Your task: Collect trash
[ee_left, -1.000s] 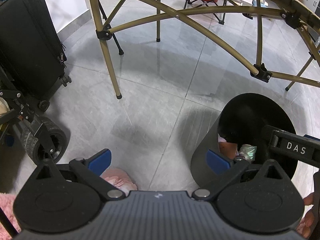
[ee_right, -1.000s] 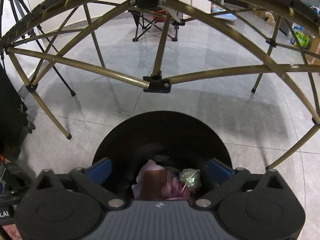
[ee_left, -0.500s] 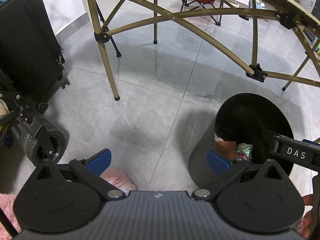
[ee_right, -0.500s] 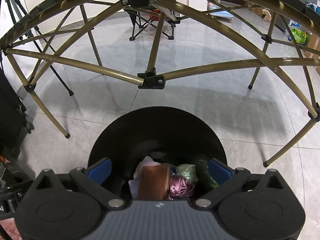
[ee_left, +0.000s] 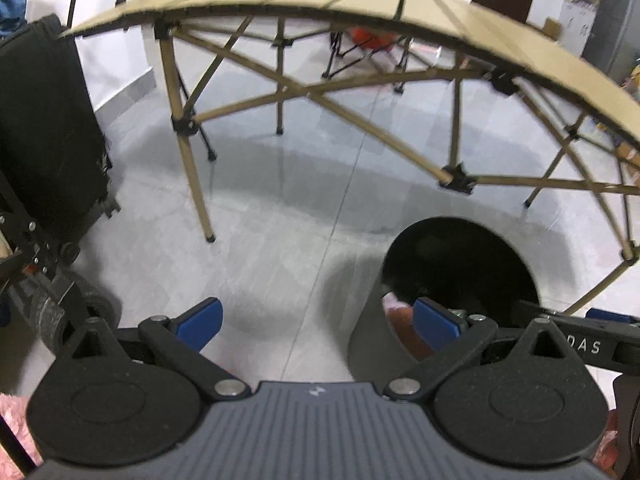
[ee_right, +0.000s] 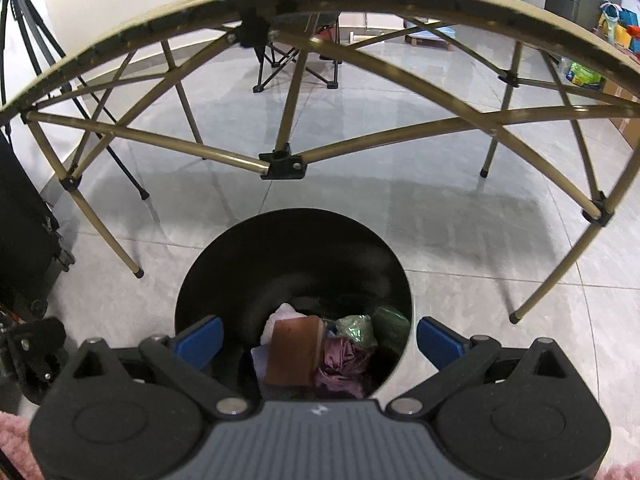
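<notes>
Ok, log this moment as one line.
left gripper: open, empty | right gripper: open, above round black bin | bin: holds brown block, crumpled wrappers

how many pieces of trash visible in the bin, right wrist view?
5 visible in the black bin: brown block, purple wrapper, green foil, dark green piece, white paper. More may lie underneath.

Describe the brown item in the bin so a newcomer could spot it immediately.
Start at the round black bin on the grey floor in front of the folding table. Inside, among the trash, lies a flat brown rectangular piece. It is stiff and straight-edged, unlike the crumpled purple wrapper beside it.
</notes>
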### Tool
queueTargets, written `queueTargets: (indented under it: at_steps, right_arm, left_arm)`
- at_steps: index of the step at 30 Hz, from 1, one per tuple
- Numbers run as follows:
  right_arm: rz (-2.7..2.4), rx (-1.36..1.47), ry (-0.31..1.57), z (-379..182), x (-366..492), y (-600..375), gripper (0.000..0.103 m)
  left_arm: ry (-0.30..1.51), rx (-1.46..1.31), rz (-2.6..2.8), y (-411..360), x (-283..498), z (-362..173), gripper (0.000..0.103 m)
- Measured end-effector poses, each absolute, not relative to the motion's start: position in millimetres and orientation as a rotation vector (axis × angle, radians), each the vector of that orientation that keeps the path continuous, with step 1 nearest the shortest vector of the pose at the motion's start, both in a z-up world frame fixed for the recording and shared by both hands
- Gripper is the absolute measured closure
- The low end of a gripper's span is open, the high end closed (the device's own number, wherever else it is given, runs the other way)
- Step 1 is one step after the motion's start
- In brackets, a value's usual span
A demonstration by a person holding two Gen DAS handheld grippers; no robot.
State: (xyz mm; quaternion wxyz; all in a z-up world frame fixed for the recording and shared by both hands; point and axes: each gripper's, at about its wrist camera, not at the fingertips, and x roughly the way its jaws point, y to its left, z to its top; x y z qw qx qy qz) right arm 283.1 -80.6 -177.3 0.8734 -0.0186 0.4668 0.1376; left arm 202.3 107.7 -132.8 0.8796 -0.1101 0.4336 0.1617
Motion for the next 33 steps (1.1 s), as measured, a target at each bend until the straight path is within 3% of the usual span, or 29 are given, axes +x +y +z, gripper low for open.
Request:
queueTargets:
  at_steps: [16,33]
  right_arm:
    - [0.343,-0.027,0.840,-96,187,-138,0.000]
    - [0.396,-0.027,0.697,-28,111,-171,0.000]
  left_arm:
    - [0.779,-0.125,0.188,61,136,-61,0.000]
    - [0.722,-0.111,0.121,50,81,-30,0.000]
